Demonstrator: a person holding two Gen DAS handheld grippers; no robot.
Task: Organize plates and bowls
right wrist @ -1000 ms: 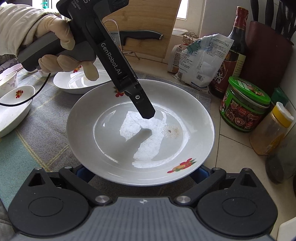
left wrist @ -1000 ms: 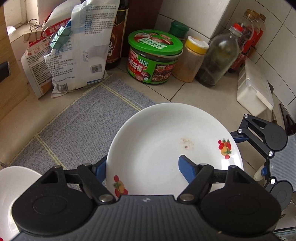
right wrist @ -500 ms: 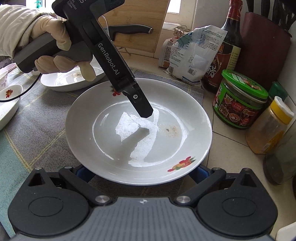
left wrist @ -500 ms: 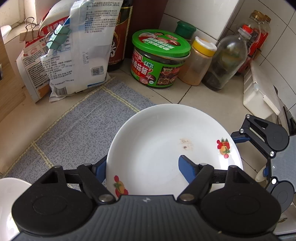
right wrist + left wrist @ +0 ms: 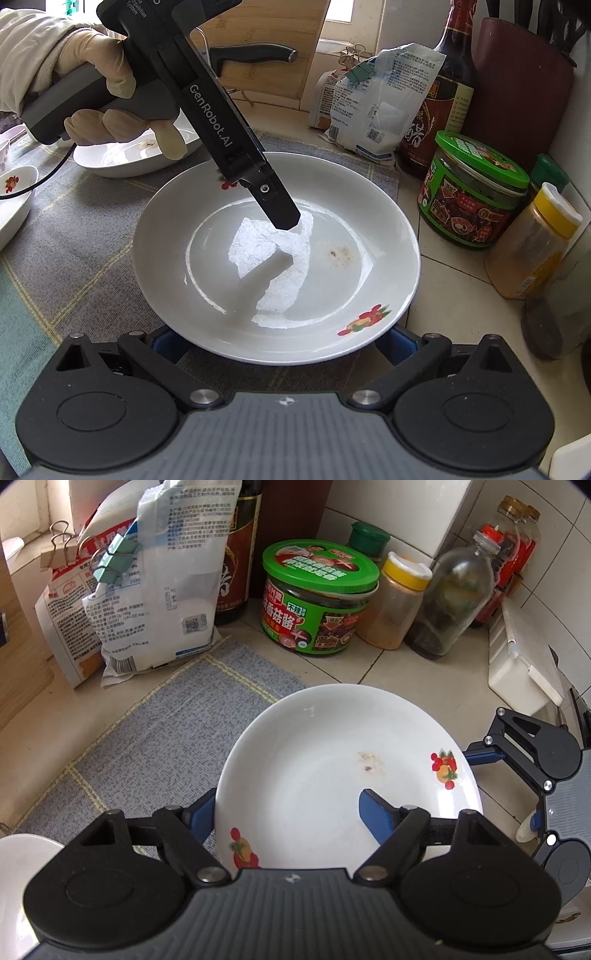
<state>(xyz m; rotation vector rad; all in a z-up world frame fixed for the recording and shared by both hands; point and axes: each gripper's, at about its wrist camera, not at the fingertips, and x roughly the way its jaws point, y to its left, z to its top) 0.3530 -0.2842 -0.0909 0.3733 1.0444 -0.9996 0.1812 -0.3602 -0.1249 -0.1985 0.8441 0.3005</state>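
The fruit-print plate (image 5: 258,277) sits on the grey mat (image 5: 147,738), at the mat's 3 o'clock edge beside the desk's jars. Left gripper (image 5: 286,812) straddles its rim; its fingers (image 5: 376,814) have just been opening, probably letting go. Right gripper (image 5: 275,338) fingers look spread under the near rim.
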